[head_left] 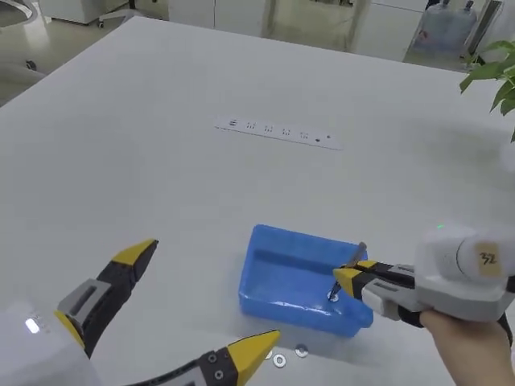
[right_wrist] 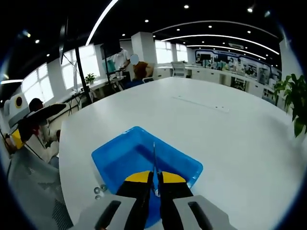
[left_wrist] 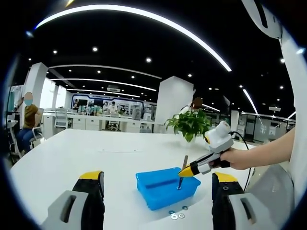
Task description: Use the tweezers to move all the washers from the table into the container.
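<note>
Big white worktop [head_left: 161, 177] with a socket strip [head_left: 278, 133] set into it. The blue container [head_left: 278, 310] sits near my edge.

My left tool [head_left: 213, 289] hangs low on the near left, jaws spread wide with nothing between them. My right tool [head_left: 346, 277] comes in from the right over the container, jaws pinched nearly together on the tweezers [head_left: 359, 251].

The left gripper view gives the side-on look the head view doesn't. There the right tool [left_wrist: 188, 171] hovers above the container [left_wrist: 163, 191], and the tweezers [left_wrist: 183, 168] point steeply down into it, with a plant [left_wrist: 189, 123] behind. In the right gripper view the tweezers [right_wrist: 154, 153] are just a thin line running out from between my closed-up jaws over the blue floor of the container [right_wrist: 124, 153].

The washers [head_left: 279, 360] lie on the worktop just beside the container's near wall, between it and me. From the head view my left tool's lower jaw cuts off part of the bunch. The left gripper view shows them [left_wrist: 175, 216] in a small cluster, and the right gripper view has them [right_wrist: 98, 190] off to the left of the container.

There's a tiny shiny bit at the tweezer tips inside the container, but it's too small to say whether it's a washer.
</note>
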Demonstrator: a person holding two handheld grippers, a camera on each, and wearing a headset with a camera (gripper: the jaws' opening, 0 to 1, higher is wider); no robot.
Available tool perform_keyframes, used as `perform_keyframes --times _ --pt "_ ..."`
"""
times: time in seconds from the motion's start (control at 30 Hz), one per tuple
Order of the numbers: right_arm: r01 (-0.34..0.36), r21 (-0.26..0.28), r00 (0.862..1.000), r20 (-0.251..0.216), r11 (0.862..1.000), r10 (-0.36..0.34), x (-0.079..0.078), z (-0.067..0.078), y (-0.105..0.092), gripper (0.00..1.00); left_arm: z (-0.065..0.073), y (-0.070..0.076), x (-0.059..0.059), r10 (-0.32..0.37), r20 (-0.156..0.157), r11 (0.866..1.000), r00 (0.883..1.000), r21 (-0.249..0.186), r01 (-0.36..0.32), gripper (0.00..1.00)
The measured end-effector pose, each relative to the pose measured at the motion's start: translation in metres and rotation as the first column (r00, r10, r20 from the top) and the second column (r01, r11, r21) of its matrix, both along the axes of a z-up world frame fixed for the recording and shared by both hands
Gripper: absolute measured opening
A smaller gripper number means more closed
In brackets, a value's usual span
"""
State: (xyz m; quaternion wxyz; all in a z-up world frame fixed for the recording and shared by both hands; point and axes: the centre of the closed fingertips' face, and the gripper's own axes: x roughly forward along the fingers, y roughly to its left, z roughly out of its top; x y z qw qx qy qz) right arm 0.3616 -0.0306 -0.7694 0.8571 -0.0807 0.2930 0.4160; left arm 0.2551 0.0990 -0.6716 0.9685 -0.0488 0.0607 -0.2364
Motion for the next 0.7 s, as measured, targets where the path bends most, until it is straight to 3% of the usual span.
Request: perform_keyframes --times 0.07,0.3,0.43,0.7 --pt "0.004 0.004 1.000 0.005 1.000 -0.004 0.000 0.002 -0.001 0.03 -0.001 0.000 0.000 -0.002 -0.003 1.000 1.000 0.001 0.002 0.95" --pt "0.038 0.102 0.999 0.026 0.994 -0.040 -0.003 0.029 -0.002 0.03 -0.003 0.000 0.000 -0.003 -0.018 1.000 1.000 0.004 0.003 0.94" --pt "0.029 0.219 0.999 0.034 0.975 -0.037 -0.016 0.054 0.004 0.03 -0.002 0.001 0.000 0.002 -0.015 1.000 1.000 0.000 -0.002 0.94" --pt "0.015 0.247 0.999 0.030 0.969 -0.023 -0.051 0.066 0.011 0.03 -0.004 0.000 -0.001 -0.008 -0.029 1.000 1.000 -0.021 0.008 0.94"
